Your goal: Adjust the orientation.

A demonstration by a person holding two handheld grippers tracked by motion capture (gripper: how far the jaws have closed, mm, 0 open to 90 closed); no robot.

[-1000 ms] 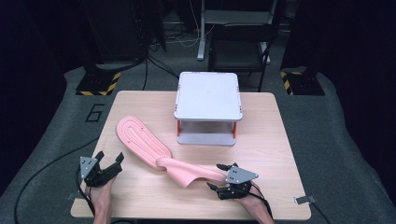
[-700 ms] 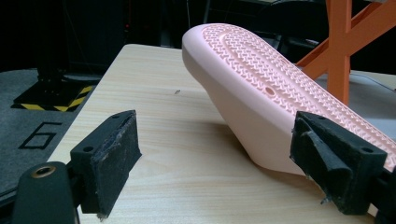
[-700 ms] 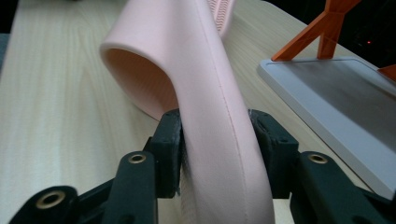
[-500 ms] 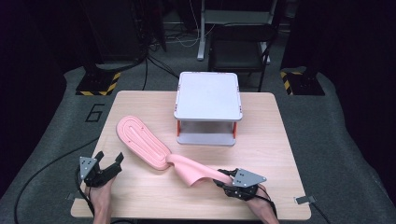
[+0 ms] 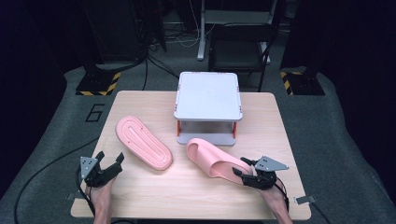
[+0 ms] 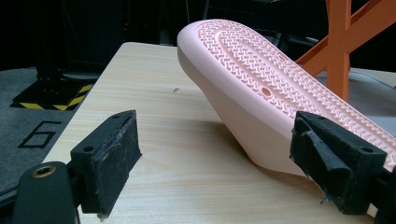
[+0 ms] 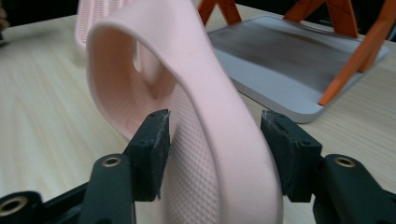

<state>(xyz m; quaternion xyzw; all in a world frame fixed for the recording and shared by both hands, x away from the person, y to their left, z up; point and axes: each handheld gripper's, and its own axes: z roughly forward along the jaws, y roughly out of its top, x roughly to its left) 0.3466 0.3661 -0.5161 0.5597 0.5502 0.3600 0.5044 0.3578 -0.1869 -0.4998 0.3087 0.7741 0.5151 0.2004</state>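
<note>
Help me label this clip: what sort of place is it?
Probably a recording lab or studio: a lone wooden table on grey carpet, hazard-striped stand bases, and a floor number 6.

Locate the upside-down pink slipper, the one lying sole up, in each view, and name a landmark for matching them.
High view: the sole-up pink rubber slipper lies left of centre on the table.
Left gripper view: it fills the upper right, treaded sole up.
Right gripper view: a ridged pink strip at the top left edge is probably it.
Shared landmark: the orange-legged grey stand.

Wooden table (image 5: 196, 196) carries grey stand (image 5: 208, 106) (orange legs), two pink slippers (image 5: 143, 148) (image 5: 215, 158).
</note>
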